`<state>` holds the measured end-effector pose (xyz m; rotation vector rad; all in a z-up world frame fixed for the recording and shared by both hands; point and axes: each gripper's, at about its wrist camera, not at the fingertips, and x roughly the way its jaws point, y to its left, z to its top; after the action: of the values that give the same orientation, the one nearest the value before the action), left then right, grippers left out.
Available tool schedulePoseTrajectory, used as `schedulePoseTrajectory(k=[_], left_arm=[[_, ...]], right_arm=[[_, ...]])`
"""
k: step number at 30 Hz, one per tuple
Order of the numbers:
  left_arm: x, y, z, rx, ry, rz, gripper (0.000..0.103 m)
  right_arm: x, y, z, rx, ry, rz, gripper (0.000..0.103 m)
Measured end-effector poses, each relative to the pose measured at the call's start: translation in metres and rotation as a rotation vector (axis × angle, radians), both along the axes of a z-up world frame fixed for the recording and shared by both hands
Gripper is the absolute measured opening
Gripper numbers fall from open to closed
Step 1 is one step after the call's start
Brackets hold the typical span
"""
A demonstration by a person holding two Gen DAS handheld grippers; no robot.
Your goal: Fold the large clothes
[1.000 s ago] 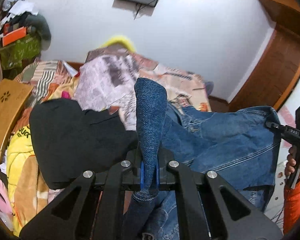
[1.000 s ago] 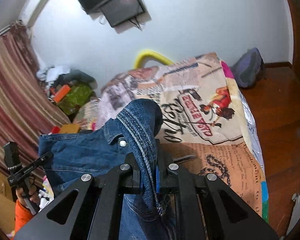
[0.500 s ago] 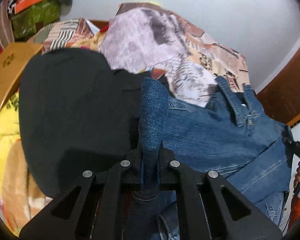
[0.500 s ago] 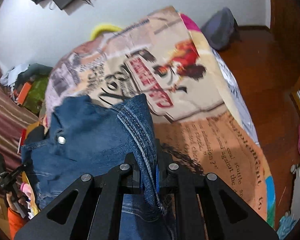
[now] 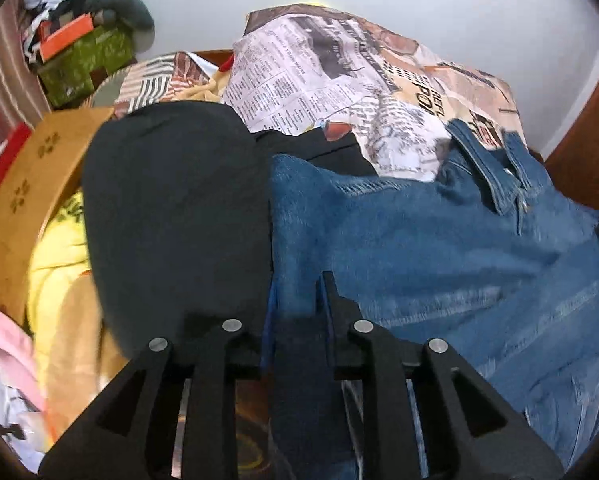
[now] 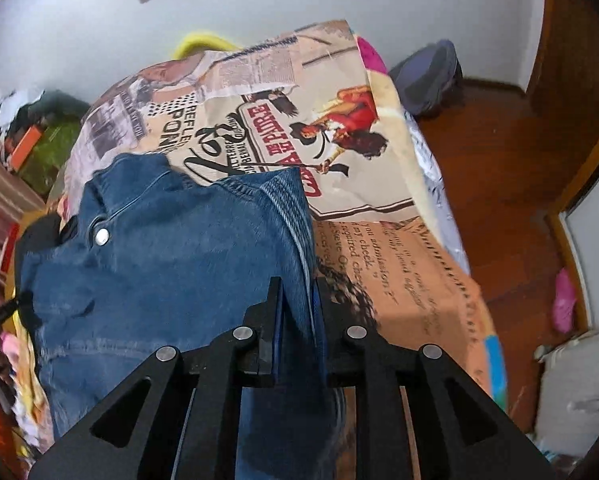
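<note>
A blue denim garment (image 5: pixel 439 248) lies spread over the bed with the printed newspaper-pattern cover (image 5: pixel 339 76). My left gripper (image 5: pixel 297 300) is shut on its left edge, low over the bed. In the right wrist view the same denim (image 6: pixel 159 264) shows a metal snap button, and my right gripper (image 6: pixel 297 296) is shut on its stitched right hem. The denim stretches between the two grippers.
A black garment (image 5: pixel 171 208) lies left of the denim, with yellow cloth (image 5: pixel 55 248) and a wooden board (image 5: pixel 27 184) beyond it. Boxes and clutter (image 5: pixel 79 52) stand at the back left. The bed edge (image 6: pixel 451 216) drops to a wooden floor (image 6: pixel 511 168) with a grey bag (image 6: pixel 431 76).
Both grippers have come down and forward with the denim, from held up in the air to low over the bed. The denim now lies spread flatter on the cover.
</note>
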<state>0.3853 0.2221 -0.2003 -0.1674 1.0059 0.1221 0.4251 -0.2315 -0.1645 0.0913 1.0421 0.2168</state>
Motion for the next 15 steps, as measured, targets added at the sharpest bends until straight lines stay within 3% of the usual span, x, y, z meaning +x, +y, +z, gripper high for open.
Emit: schedulePoseTrajectory(k=[6,9,11,13,15], left_arm=[[-0.041,-0.009,0.029,0.008,-0.019,-0.052,0.026],[-0.065,-0.016,0.05,0.039,-0.059,-0.065,0.043],[-0.081,-0.019,0.06,0.043,-0.092,-0.071,0.054],[-0.1,-0.022,0.071,0.03,-0.113,-0.082,0.059],[-0.115,-0.023,0.076,0.008,-0.118,-0.086,0.062]], right_arm=[[-0.041,0.005,0.037,-0.014,-0.047,0.064,0.015],[-0.062,0.01,0.055,-0.026,-0.081,0.087,0.017],[-0.075,0.009,0.065,-0.015,-0.103,0.094,0.026],[-0.089,0.008,0.074,-0.01,-0.133,0.092,0.044],[-0.105,0.007,0.082,-0.007,-0.167,0.096,0.051]])
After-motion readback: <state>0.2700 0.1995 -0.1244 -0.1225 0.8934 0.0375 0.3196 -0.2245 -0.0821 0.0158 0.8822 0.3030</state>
